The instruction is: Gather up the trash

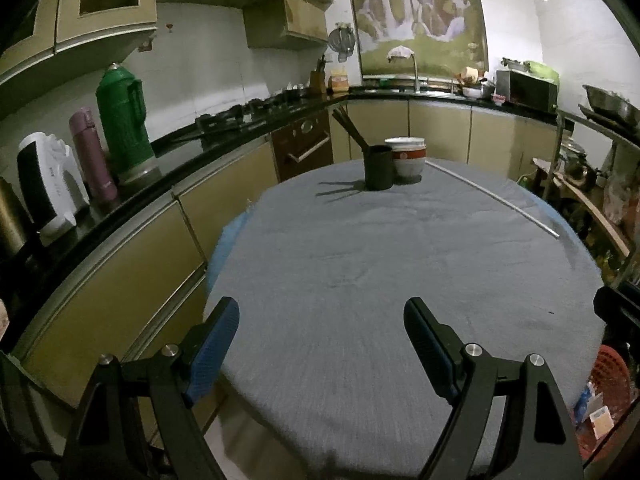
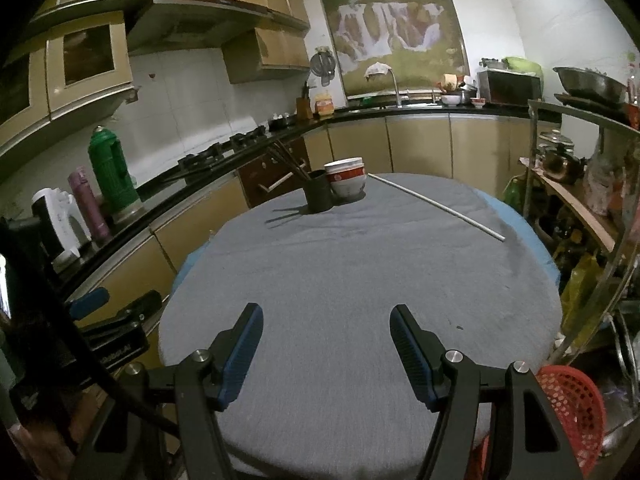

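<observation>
Hovered above the near edge of a round bench (image 1: 360,260) under a grey cloth: left claw (image 1: 320,320), fingers well apart, nothing between them. Sat just to its right, right claw (image 2: 326,324), also apart and empty, though narrower than the left. Showed in the right wrist view at the far left edge, part of the left claw.

Lay on the far right of the cloth a long thin white stick (image 1: 492,196) (image 2: 436,206), well apart from both claws, running slantwise from near the bowls toward the right edge. Stood at the far side a dark cup (image 1: 378,168) (image 2: 319,192) with chopsticks, touching or just beside a stack of bowls (image 1: 406,158) (image 2: 346,180). Waited below the bench on the right, close to the right claw, a red basket (image 2: 576,404) (image 1: 612,380). Could not tell any other trash on the cloth.
</observation>
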Motion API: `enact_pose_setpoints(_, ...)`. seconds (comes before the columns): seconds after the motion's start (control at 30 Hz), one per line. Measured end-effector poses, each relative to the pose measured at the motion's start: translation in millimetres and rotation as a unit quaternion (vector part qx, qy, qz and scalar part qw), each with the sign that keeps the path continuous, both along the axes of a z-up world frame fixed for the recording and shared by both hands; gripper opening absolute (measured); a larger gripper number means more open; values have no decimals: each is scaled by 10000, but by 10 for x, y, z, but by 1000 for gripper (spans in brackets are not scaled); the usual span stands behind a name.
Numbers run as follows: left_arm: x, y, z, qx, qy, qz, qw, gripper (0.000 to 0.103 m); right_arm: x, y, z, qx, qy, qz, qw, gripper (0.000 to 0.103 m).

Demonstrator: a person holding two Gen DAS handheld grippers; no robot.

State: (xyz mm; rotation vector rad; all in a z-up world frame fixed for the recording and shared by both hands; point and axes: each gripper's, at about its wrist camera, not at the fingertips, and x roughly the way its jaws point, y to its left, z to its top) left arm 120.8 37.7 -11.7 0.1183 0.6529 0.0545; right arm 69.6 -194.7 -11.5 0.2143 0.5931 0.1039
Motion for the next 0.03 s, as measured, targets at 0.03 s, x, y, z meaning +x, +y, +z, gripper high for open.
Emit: enact_pose_setpoints(0.03,79,-13,-50,-15,81,-54,10000,85,59,-9,-34,14,29,-12,10000,69)
